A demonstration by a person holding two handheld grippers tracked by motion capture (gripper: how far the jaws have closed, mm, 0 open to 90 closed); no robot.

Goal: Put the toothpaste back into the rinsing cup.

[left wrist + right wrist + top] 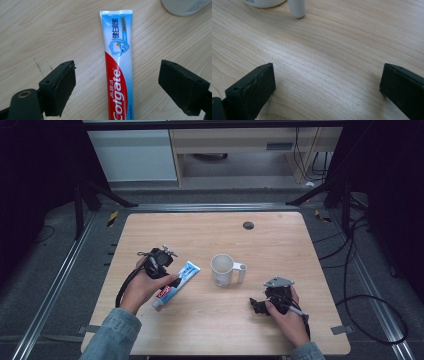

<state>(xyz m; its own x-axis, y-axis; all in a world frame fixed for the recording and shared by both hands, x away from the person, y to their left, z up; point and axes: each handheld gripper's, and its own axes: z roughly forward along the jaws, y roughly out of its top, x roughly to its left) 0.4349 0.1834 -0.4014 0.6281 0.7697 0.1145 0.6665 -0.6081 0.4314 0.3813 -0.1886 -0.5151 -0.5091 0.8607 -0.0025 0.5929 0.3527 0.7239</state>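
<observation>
Toothpaste tube (118, 65), red, blue, white

The bench (260, 240) is evenly lit from above in the high view, while the floor around it falls off into deep shadow and the far corners are lost in black. Only short, soft shadows are cast beside the mug (222, 269) and the toothpaste tube (176, 284). The high view is rendered soft and slightly grainy, with fine detail smeared. In the left gripper view the tube's print (119, 75) is held sharp, a faint sheen is seen on its plastic, and the near jaws are slightly blurred. In the right gripper view a pale glare is spread across the wood grain (312, 67), and the mug's handle (297, 8) is thrown out of focus.
</observation>
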